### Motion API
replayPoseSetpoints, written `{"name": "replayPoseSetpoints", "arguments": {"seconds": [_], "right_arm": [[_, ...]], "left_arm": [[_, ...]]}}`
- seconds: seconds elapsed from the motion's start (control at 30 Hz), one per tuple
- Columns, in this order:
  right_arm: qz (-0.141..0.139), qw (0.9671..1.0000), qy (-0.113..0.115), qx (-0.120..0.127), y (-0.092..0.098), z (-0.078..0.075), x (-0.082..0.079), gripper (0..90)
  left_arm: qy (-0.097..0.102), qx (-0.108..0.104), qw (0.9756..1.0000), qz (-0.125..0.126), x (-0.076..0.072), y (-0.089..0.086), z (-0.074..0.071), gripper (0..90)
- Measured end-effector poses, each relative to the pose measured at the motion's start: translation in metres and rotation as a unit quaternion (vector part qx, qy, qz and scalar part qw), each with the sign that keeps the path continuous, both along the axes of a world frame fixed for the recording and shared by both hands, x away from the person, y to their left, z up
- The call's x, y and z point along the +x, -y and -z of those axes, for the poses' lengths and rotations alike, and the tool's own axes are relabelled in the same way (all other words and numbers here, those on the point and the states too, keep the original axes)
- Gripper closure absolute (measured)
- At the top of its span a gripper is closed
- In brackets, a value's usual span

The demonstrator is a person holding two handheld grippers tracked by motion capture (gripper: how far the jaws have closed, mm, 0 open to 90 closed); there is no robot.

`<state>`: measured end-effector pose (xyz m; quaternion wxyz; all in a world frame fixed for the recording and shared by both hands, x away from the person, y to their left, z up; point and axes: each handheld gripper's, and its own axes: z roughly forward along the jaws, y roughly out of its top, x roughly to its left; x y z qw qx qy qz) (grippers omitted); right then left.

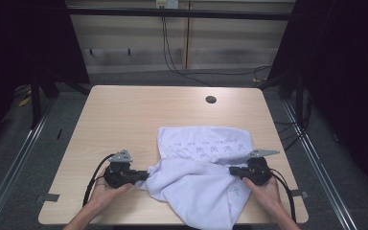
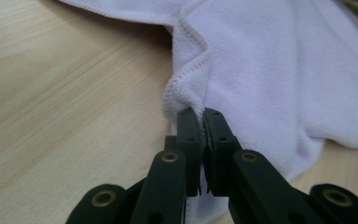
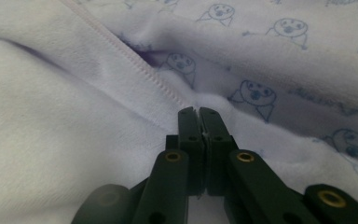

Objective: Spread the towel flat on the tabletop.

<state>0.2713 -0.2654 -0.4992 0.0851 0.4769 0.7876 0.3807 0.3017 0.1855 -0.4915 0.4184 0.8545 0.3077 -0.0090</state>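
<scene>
Both tongs pinch the towel, stretched left to right.

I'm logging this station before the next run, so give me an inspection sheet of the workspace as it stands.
Surface: wooden table, bare apart from the towel; round hole near the far edge.
Job's things: white printed towel, rumpled, partly folded, hanging over the near edge.
Clutter: nothing seen.
Grippers: left gripper shut on the towel's left hem; right gripper shut on its right side.
Cables: one trails from each gripper; wall cables run down behind the table.
Surroundings: grey floor, dark curtains, panelled wall.
</scene>
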Motion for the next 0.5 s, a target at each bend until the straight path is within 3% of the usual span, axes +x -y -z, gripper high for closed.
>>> {"name": "replayPoseSetpoints", "arguments": {"seconds": [0.13, 0.23, 0.27, 0.3, 0.43, 0.5], "right_arm": [[0.005, 0.9998, 0.014, -0.017, -0.006, 0.003, 0.028, 88.6], [0.012, 0.9988, 0.025, -0.039, -0.012, 0.003, 0.059, 88.7], [0.012, 0.9988, 0.025, -0.039, -0.012, 0.003, 0.059, 88.7], [0.022, 0.9983, 0.027, -0.048, -0.015, 0.003, 0.083, 88.7], [0.049, 0.9970, 0.033, -0.050, -0.025, 0.004, 0.119, 88.6], [0.046, 0.9975, 0.037, -0.038, -0.027, 0.000, 0.127, 88.6]], "left_arm": [[-0.004, -0.016, 0.9993, -0.034, 0.012, -0.014, 0.000, 86.7], [-0.003, -0.029, 0.9981, -0.055, 0.021, -0.023, 0.000, 86.8], [-0.003, -0.029, 0.9981, -0.055, 0.021, -0.023, 0.000, 86.8], [0.001, -0.038, 0.9972, -0.065, 0.026, -0.024, -0.001, 86.8], [0.007, -0.042, 0.9963, -0.075, 0.037, -0.023, -0.001, 86.8], [0.015, -0.059, 0.9947, -0.083, 0.042, -0.025, -0.004, 86.8]]}}
